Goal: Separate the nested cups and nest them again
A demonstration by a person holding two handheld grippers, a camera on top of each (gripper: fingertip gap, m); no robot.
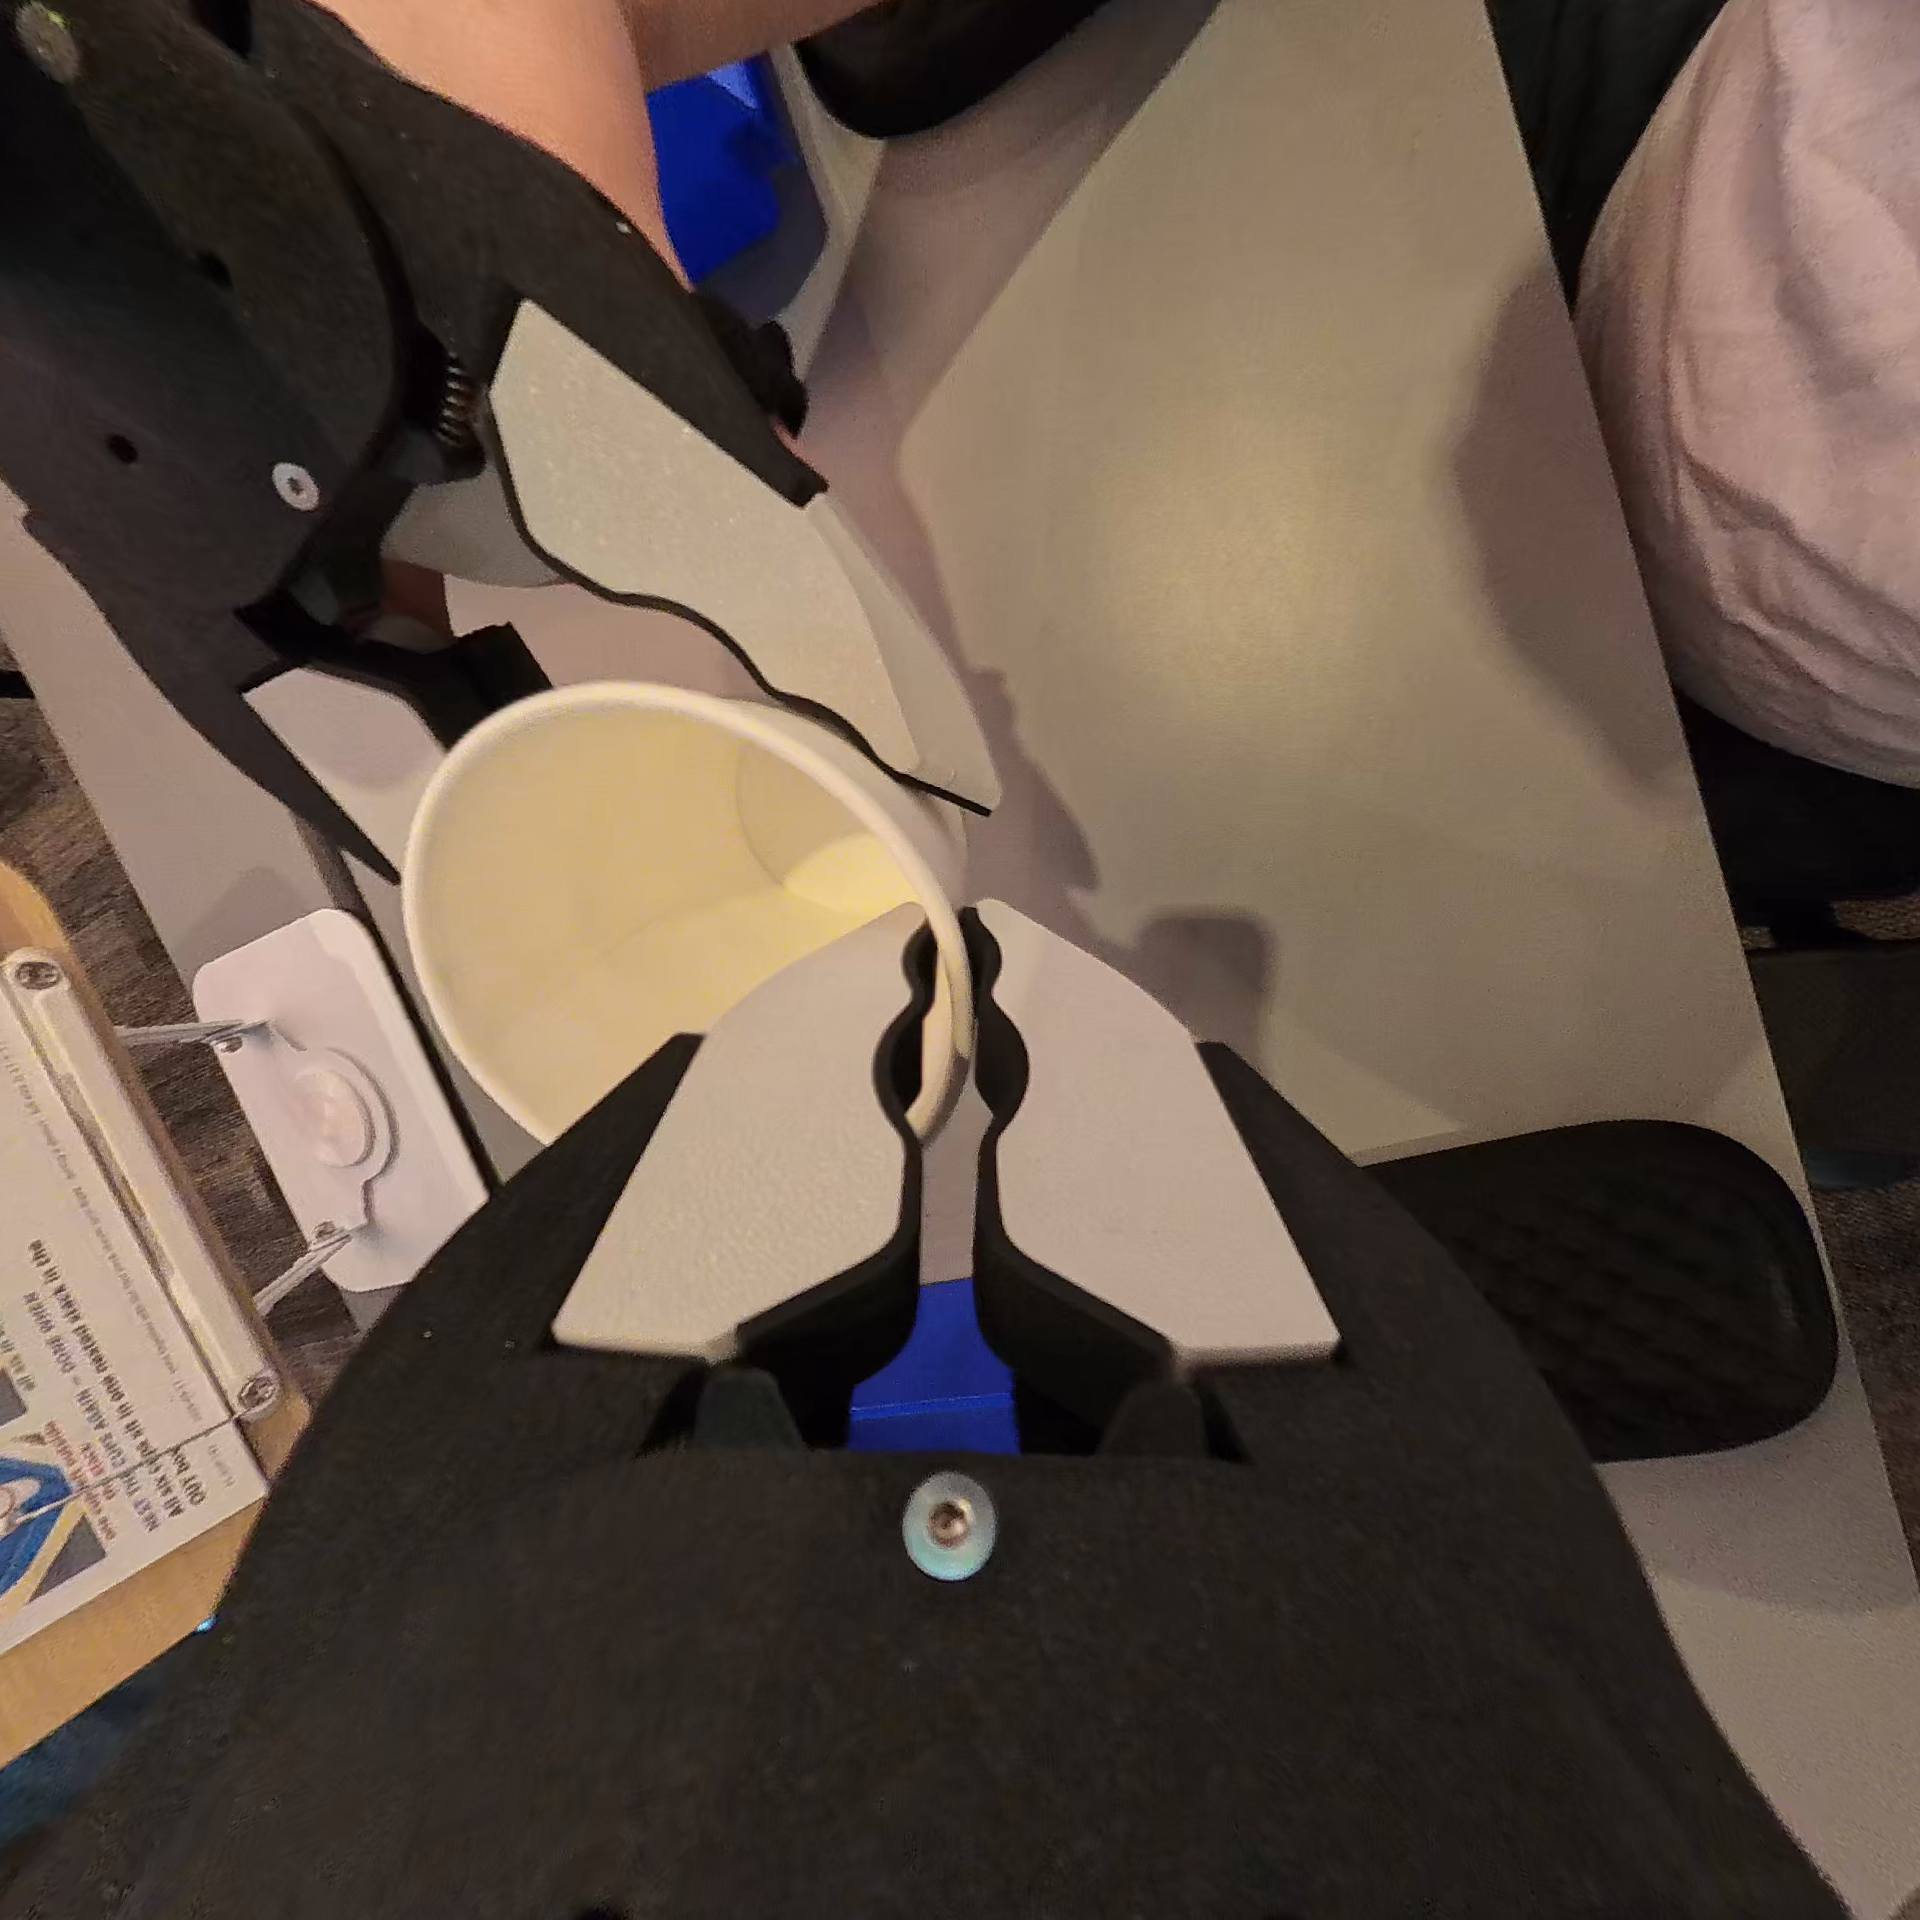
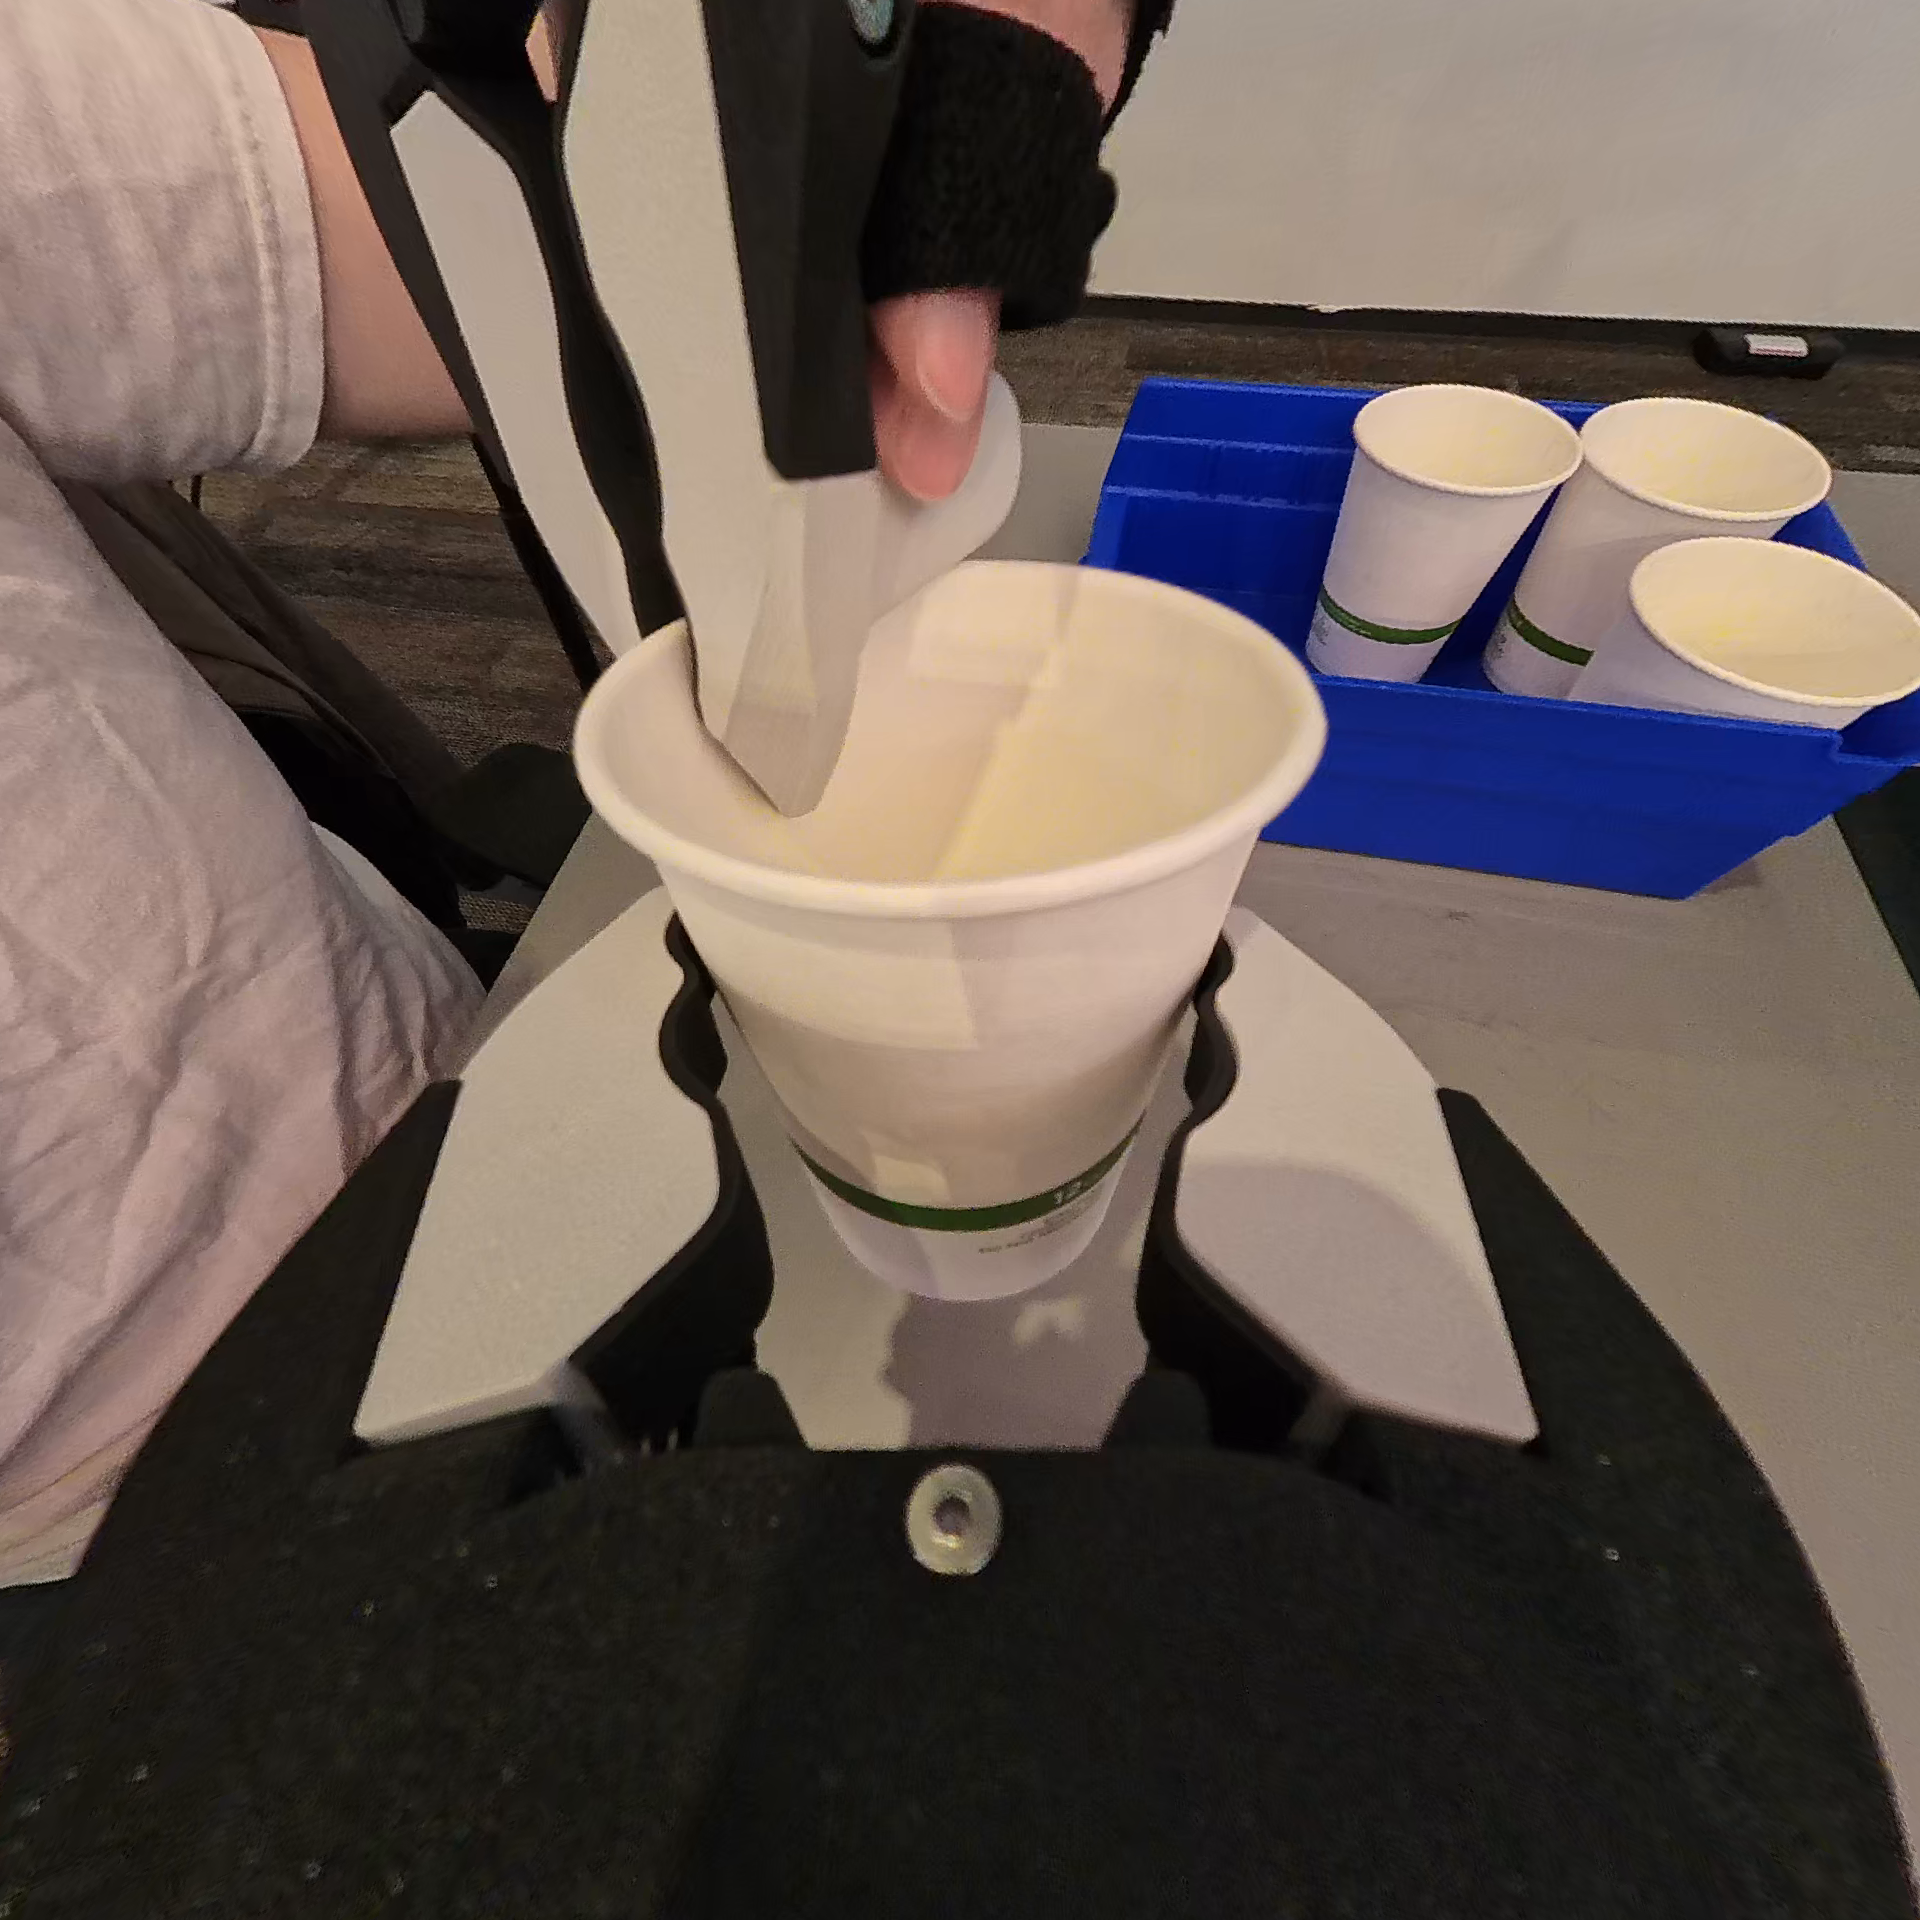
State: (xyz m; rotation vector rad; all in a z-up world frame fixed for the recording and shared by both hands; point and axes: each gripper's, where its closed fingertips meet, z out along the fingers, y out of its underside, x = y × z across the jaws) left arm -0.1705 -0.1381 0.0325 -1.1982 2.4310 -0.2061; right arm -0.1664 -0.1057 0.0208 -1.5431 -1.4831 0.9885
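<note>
A white paper cup point(image 2: 966, 1091) with a green band is held upright above the grey table point(image 2: 1558, 1143). My right gripper point(image 2: 951, 940) is shut on the cup's body from both sides. My left gripper point(image 2: 717, 717) comes down from above and is shut on the cup's left rim, one finger inside and one outside. In the left wrist view my left gripper point(image 1: 961, 925) pinches the cup's rim point(image 1: 951, 997), the cup's open mouth point(image 1: 623, 883) faces the camera, and the right gripper's fingers point(image 1: 707, 561) flank the cup. I cannot tell whether a second cup is nested inside.
A blue bin point(image 2: 1558, 790) at the back right holds three more white cups point(image 2: 1434, 520), point(image 2: 1662, 520), point(image 2: 1766, 634). A person in a pale shirt point(image 2: 156, 727) sits to the left. A black chair armrest point(image 1: 1610, 1288) and a printed board point(image 1: 104, 1351) lie beside the table.
</note>
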